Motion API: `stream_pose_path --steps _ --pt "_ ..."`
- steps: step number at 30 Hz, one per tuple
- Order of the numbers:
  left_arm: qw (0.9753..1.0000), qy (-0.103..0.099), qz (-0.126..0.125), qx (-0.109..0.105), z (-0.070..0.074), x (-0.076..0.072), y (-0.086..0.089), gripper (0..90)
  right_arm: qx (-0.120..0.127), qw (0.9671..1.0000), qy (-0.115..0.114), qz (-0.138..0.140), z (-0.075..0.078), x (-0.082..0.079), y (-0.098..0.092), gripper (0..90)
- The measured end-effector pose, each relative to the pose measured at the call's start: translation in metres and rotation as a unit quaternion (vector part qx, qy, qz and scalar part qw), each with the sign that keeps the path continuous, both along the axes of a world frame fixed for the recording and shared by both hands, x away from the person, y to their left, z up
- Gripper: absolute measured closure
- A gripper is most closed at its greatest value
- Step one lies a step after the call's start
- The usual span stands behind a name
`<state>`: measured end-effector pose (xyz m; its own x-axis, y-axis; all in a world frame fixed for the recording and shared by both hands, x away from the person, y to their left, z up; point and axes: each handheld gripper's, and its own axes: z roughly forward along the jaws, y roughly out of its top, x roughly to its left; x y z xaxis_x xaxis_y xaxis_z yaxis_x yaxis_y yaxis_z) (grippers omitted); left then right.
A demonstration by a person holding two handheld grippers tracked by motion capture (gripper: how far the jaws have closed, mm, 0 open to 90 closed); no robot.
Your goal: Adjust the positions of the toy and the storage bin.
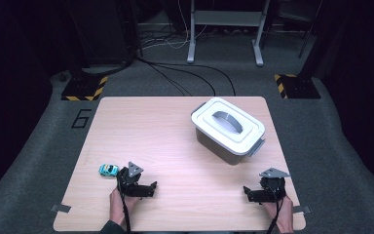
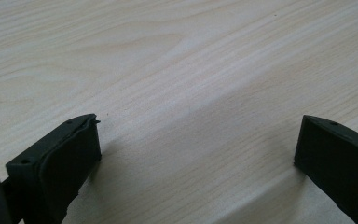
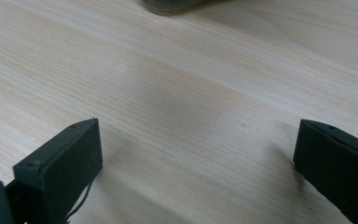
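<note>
Two grippers: both are rested low on the wooden table point(image 1: 165, 126) near its front edge, apparently a ready pose.
Left gripper point(image 1: 152, 187): jaws are spread wide with nothing between them, only bare wood.
Right gripper point(image 1: 247, 191): jaws are likewise parted and empty.
Toy car point(image 1: 108, 169): a small turquoise car is left just beside the left gripper, untouched, probably the next pick.
Storage box point(image 1: 226, 129): grey, lidded in white with clips; contents are hidden.
</note>
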<state>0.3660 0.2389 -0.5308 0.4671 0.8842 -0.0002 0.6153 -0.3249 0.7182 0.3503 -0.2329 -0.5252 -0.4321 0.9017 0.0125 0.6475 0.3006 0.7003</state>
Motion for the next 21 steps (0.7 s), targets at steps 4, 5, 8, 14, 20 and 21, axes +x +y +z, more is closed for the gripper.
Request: stream_pose_path --steps 4,5,8,14,20,21 --pt "1.0000 0.002 -0.006 -0.001 0.000 0.000 0.000 0.0 0.009 0.9999 0.005 -0.004 0.006 -0.003 -0.006 1.3" --pt "1.0000 0.002 -0.006 -0.001 0.000 0.000 0.000 0.0 0.009 0.9999 0.005 -0.004 0.006 -0.003 -0.006 1.3" --pt "0.9999 0.005 -0.012 0.003 0.000 0.000 0.000 0.0 0.014 0.9999 0.005 -0.001 0.015 -0.005 -0.008 1.7" --pt "0.9999 0.005 -0.011 0.003 0.001 0.000 0.000 0.0 0.016 0.9998 -0.002 0.013 0.044 -0.005 -0.004 2.1" --pt "0.9999 0.001 -0.011 0.002 0.000 0.000 0.000 0.0 0.014 0.9996 -0.010 0.022 0.067 -0.003 0.002 1.5" --pt "0.9999 0.002 -0.010 0.002 0.000 0.000 0.000 0.0 0.015 0.9995 -0.011 0.024 0.070 -0.002 0.003 1.5"
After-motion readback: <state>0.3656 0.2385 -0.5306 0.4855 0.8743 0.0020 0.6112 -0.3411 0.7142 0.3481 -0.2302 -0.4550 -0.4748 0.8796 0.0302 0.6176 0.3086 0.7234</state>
